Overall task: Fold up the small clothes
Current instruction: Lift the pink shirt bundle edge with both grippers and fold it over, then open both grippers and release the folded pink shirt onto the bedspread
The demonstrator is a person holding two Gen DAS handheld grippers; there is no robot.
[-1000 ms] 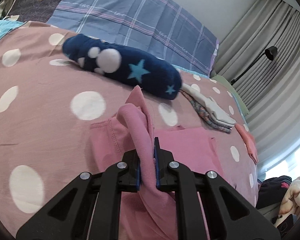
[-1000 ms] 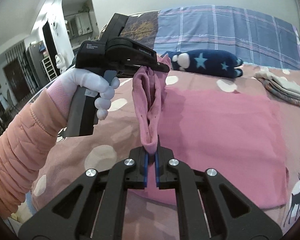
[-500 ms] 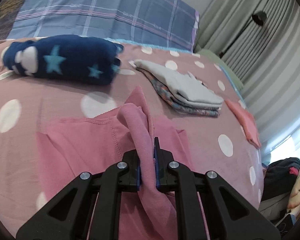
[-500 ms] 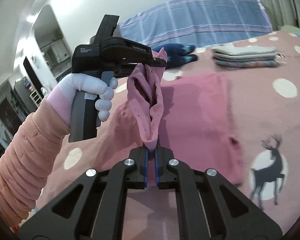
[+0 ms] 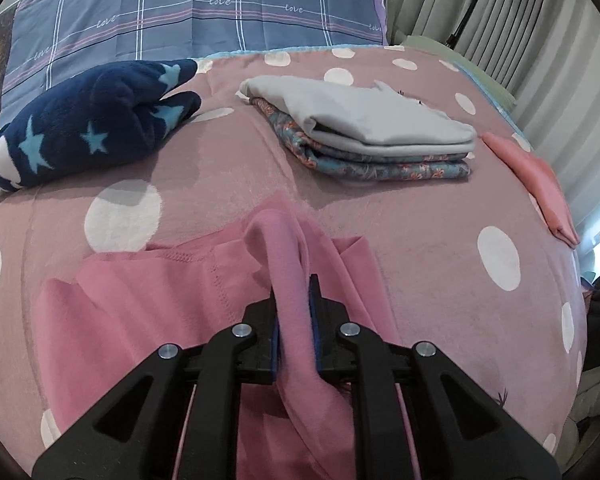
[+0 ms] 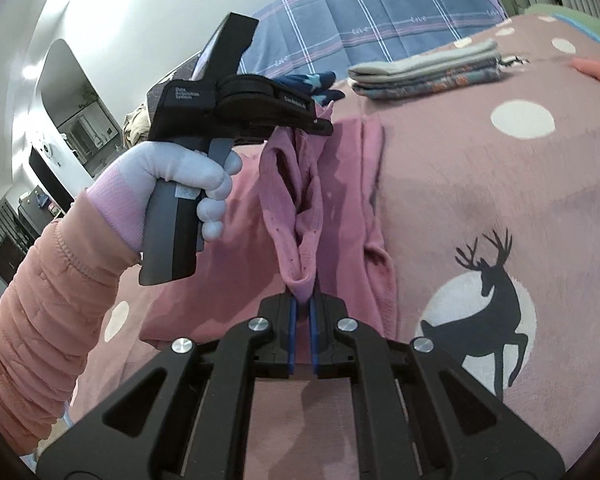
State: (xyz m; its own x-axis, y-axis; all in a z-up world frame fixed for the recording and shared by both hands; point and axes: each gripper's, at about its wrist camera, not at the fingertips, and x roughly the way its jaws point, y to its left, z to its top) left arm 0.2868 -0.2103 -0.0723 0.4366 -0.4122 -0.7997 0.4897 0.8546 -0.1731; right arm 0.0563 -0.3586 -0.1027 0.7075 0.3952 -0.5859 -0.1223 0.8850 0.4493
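Observation:
A pink garment (image 5: 148,300) lies partly spread on the polka-dot bedspread (image 5: 420,248). My left gripper (image 5: 294,320) is shut on a bunched edge of it and holds it lifted. My right gripper (image 6: 304,308) is shut on the other end of the same lifted edge (image 6: 292,200). The edge hangs slack between the two grippers, above the rest of the pink garment (image 6: 364,184). The left gripper (image 6: 324,126) shows in the right wrist view, held by a gloved hand (image 6: 180,172).
A folded stack of grey and floral clothes (image 5: 364,132) lies at the back, also in the right wrist view (image 6: 424,72). A navy star-patterned fleece (image 5: 84,124) lies back left. A folded coral piece (image 5: 540,184) lies at the right edge. Curtains (image 5: 520,20) hang behind.
Both grippers have carried the pinched pink edge across the bed toward the folded stack. The garment has folded further over itself. Both grips have held.

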